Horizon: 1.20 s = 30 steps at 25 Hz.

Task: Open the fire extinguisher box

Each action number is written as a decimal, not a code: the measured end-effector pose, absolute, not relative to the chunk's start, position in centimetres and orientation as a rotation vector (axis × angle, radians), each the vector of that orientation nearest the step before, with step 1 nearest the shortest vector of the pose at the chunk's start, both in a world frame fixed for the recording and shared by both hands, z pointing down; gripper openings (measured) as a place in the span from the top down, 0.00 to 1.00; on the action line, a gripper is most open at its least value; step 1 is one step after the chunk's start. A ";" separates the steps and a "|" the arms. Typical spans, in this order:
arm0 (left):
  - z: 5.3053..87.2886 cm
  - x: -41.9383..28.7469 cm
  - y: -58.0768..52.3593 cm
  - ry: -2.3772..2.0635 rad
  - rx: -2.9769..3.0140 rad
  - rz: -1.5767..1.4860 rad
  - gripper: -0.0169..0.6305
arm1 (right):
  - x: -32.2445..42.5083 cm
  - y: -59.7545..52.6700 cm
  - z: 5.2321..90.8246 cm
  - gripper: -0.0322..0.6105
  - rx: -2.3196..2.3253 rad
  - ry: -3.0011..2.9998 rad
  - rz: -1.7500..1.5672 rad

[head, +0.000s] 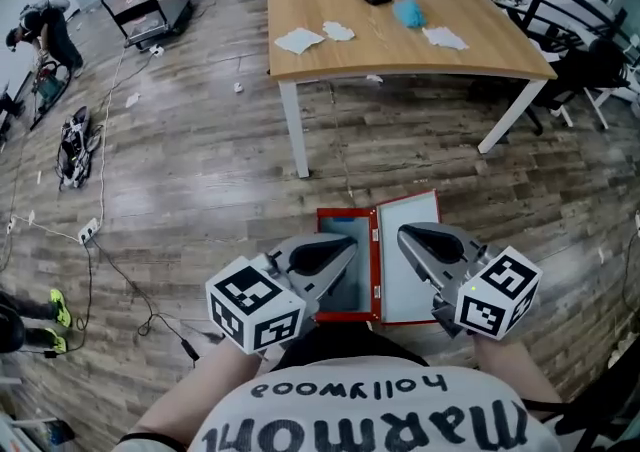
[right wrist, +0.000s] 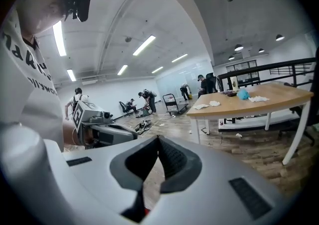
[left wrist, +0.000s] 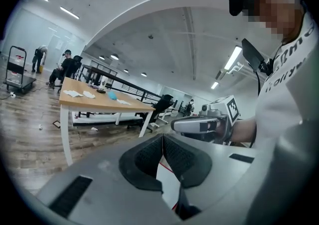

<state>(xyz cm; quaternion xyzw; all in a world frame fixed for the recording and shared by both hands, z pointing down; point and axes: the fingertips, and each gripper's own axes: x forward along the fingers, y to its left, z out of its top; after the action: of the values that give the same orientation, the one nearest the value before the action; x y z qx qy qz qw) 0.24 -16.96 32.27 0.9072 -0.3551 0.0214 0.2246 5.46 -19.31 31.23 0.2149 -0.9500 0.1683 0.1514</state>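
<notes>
Head view: the box (head: 376,262) is seen lying on the floor (head: 200,180), just in front of the person. It is red-framed, with a grey recess at its left and a pale panel at its right. Its near edge is hidden by the two grippers and the person's shirt (head: 360,410), and whether the panel is a swung-out door cannot be settled. The left gripper (head: 350,242) is held over the recess and the right gripper (head: 403,233) over the panel; contact with the box cannot be judged. A table (head: 400,40) is seen beyond, its far edge cut off.

Left gripper view: the left gripper (left wrist: 163,137) is seen with its jaws pressed together and nothing held between them. Below the pads only a white sliver of the box (left wrist: 166,178) with a red line is visible; the rest is covered by the gripper's body. The right gripper (left wrist: 175,125) is seen at the side, its jaws not readable here. The table (left wrist: 99,102) is seen to the left.

Right gripper view: the right gripper (right wrist: 158,139) is likewise closed on nothing. The box (right wrist: 145,212) is reduced to a red speck at the bottom. The left gripper (right wrist: 135,138) is partly hidden behind the body.
</notes>
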 end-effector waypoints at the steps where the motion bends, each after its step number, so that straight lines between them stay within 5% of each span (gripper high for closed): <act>1: 32.2 0.2 -16.9 -0.981 2.500 0.053 0.96 | 5.5 -19.4 31.0 0.94 0.618 -2.731 0.481; 30: 31.4 0.4 -16.4 -1.045 2.507 0.036 0.96 | 7.7 -19.5 31.6 0.94 0.648 -2.703 0.440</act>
<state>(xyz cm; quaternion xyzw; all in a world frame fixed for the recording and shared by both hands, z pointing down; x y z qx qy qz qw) 0.37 -16.44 31.44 0.9021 -0.3761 0.0128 0.2111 7.68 -19.53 31.63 0.2271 -0.9476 0.1544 0.1631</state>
